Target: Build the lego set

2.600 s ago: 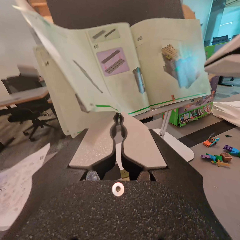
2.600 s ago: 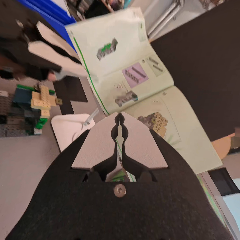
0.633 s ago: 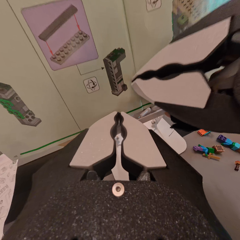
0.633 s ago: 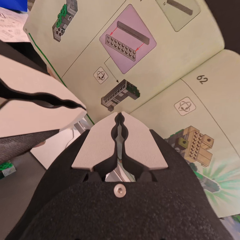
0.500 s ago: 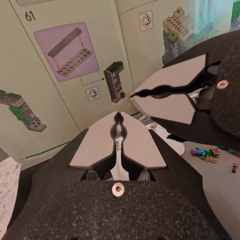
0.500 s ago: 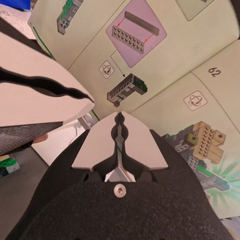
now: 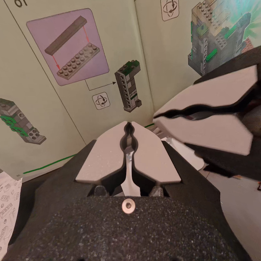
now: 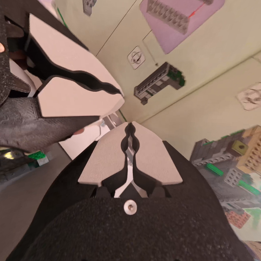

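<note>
Step in hand: reading the instruction booklet [image 7: 124, 35], not building; both hand-held grippers are held close up to its open pages.
Booklet: pale green, propped upright on a white stand [image 8: 90, 142]; the open pages show a long flat piece pressed onto a studded plate, and a larger tan and grey model.
Left hand-held gripper [image 7: 128, 124]: jaws closed, tips meeting, nothing between them.
Right hand-held gripper [image 8: 130, 124]: jaws likewise closed and empty, tip near the booklet's lower edge.
Lego: a green and grey brick assembly [image 8: 38, 158] sits on the grey tabletop [image 8: 28, 211], at the left of the right wrist view, partly hidden by the left gripper.
Next move, as a judgement: draw back from the booklet, open a gripper, find the long dark piece and the studded plate. Neither is in view.
</note>
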Demonstrator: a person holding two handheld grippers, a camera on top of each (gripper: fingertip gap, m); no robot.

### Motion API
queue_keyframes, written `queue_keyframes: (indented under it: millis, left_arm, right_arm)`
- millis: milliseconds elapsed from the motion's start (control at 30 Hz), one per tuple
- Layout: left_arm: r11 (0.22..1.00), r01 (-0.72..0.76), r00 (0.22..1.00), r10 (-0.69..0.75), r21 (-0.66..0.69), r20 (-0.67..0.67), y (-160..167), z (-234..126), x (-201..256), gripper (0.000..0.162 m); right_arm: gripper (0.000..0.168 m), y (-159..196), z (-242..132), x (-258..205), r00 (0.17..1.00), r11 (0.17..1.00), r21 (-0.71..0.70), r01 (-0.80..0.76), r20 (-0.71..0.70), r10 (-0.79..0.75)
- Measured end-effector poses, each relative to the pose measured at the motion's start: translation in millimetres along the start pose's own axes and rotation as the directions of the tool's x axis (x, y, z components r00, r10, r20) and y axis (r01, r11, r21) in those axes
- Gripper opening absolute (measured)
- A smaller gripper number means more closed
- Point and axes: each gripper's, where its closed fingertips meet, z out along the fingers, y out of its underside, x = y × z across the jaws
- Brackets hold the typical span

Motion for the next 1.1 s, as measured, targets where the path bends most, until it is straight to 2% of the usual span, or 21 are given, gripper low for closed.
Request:
queue_keyframes:
  millis: [200, 333, 467, 633, 833, 933, 1033, 1100]
  left_arm:
    - [0.998, 0.005, 1.000, -0.004, 0.061, -0.014, -9, -23, -1, 0.000]
    - [0.993, 0.029, 0.999, -0.027, 0.112, -0.021, -5, -43, -4, 0.000]
    - [0.982, 0.069, 0.998, -0.066, 0.175, -0.023, 7, -67, -8, 0.000]
    - [0.950, 0.159, 0.987, -0.161, 0.270, -0.013, 19, -101, -23, 0.000]
    - [0.901, 0.203, 0.969, -0.240, 0.383, 0.051, 17, -135, -50, 0.000]
    - [0.906, 0.163, 0.973, -0.214, 0.390, 0.091, 18, -140, -55, 0.000]
    - [0.911, 0.134, 0.973, -0.195, 0.391, 0.121, 20, -142, -58, 0.000]
    - [0.915, 0.132, 0.973, -0.193, 0.382, 0.127, 21, -142, -60, 0.000]
  right_arm:
    - [0.000, -4, -52, 29, 0.977, 0.954, 0.217, -0.207, 0.003, 0.211]
    - [0.000, 15, -92, 37, 0.949, 0.903, 0.310, -0.297, -0.010, 0.316]
    - [0.000, 38, -131, 25, 0.911, 0.838, 0.386, -0.385, 0.014, 0.412]
    - [0.000, 65, -169, 19, 0.876, 0.791, 0.464, -0.400, -0.061, 0.478]
    - [0.000, 80, -187, 7, 0.800, 0.705, 0.545, -0.454, -0.099, 0.591]
    - [0.000, 81, -187, -5, 0.783, 0.647, 0.607, -0.461, -0.063, 0.618]
    - [0.000, 80, -179, -13, 0.805, 0.672, 0.594, -0.442, -0.068, 0.589]
    - [0.000, 76, -177, -17, 0.805, 0.660, 0.594, -0.459, -0.036, 0.592]
